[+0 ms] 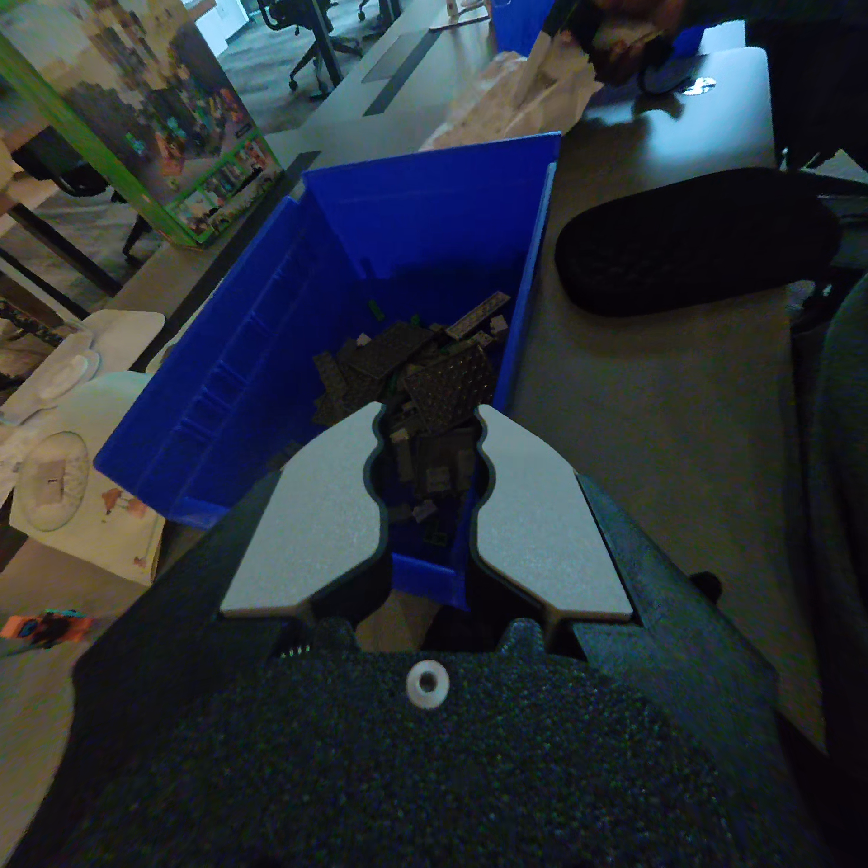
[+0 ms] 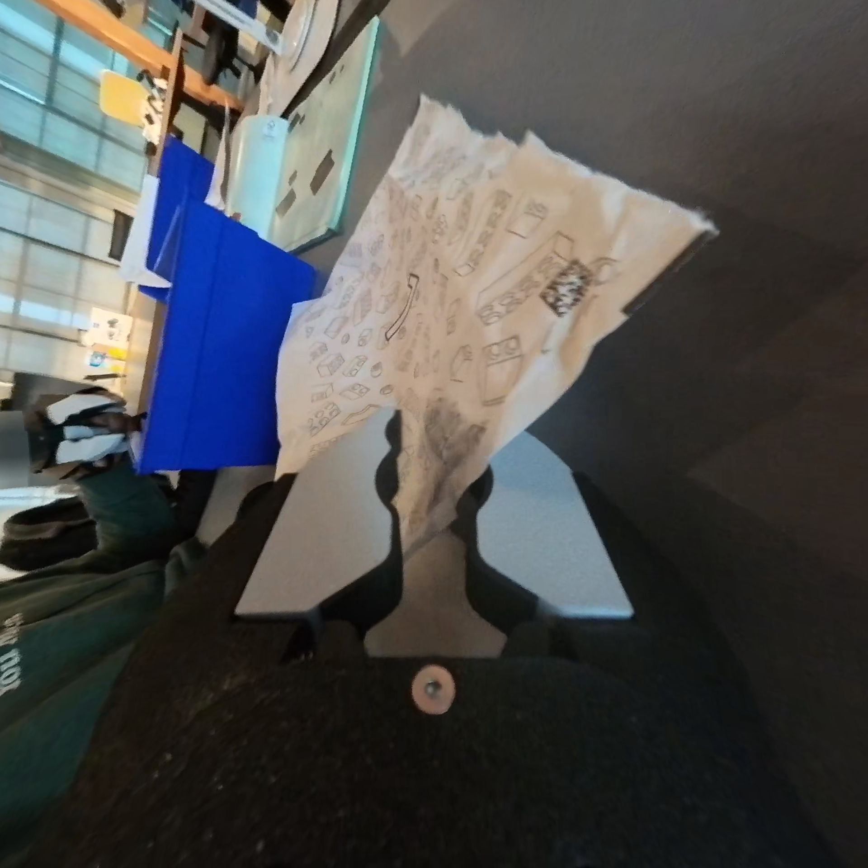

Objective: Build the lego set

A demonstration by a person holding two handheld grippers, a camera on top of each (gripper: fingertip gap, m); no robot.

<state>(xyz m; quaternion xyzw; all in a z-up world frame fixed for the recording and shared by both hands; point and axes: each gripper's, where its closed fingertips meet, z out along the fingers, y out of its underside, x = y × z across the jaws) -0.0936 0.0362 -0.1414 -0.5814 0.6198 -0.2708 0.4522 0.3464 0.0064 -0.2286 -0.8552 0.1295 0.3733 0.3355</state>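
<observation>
A blue bin (image 1: 263, 375) on the table holds a heap of dark grey lego plates and small pieces (image 1: 422, 375). My left gripper (image 1: 430, 418) is open and empty, its fingers just above the pieces at the bin's near end. My right gripper (image 2: 441, 469) is shut on the crumpled end of a white paper bag (image 2: 469, 291) printed with brick drawings, and holds it in the air beside the blue bin (image 2: 211, 352). The left gripper (image 2: 80, 432) also shows in the right wrist view, at the bin's edge, with a green sleeve (image 2: 70, 610) behind it.
A lego box with a green edge (image 1: 155, 127) stands left of the bin. More white paper bags (image 1: 516, 94) and a closed laptop (image 1: 681, 108) lie beyond it. A black padded armrest (image 1: 695, 239) is at right. A small orange and teal build (image 1: 47, 629) sits at left. A booklet (image 2: 324, 155) lies past the bin. The gap from one gripper's tips to the other's is roughly 45 cm.
</observation>
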